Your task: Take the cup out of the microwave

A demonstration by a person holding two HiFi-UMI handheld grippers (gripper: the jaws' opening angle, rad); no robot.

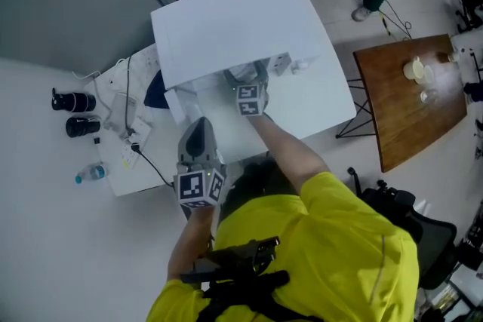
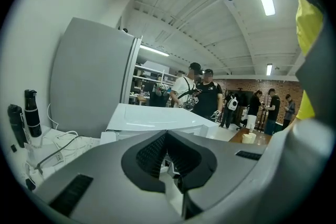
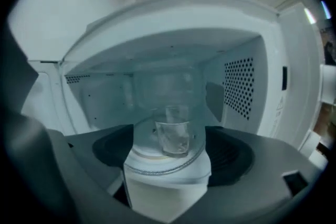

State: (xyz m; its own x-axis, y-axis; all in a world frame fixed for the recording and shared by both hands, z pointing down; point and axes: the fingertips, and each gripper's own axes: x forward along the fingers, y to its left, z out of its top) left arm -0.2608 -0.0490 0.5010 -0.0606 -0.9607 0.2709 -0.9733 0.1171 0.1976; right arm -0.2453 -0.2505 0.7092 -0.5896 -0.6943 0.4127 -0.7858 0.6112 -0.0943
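On the white desk (image 1: 317, 105): a white microwave (image 1: 234, 26) stands with its front toward a person in a yellow shirt (image 1: 339, 253), seen from above.
Inside the microwave: the cavity is open to the right gripper view; a clear cup (image 3: 173, 138) stands upright on the round glass turntable (image 3: 157, 168), about at its middle.
Right tongs (image 3: 173, 152): released, the two dark pads standing wide apart. The cup shows in the gap between them, deeper in the cavity, and neither pad touches it.
Right tongs from above (image 1: 247, 79): at the microwave's front edge, the tips tucked under its top, the arm reaching in from the lower right.
Left tongs (image 2: 167, 136): clenched, the ribbed pads meeting at their tips with nothing between them.
Left tongs from above (image 1: 200, 128): lower left of the right pair, in front of the microwave and outside it, pointing toward it.
Left of the microwave: two black cylinders (image 1: 74, 100), a small water bottle (image 1: 90, 174) lying on its side, and loose cables (image 1: 124, 117).
To the right: a wooden desk (image 1: 400, 124), well apart from the microwave, carrying a few pale cups (image 1: 413, 69).
Background: several people (image 2: 202, 93) stand in a room with a ribbed ceiling.
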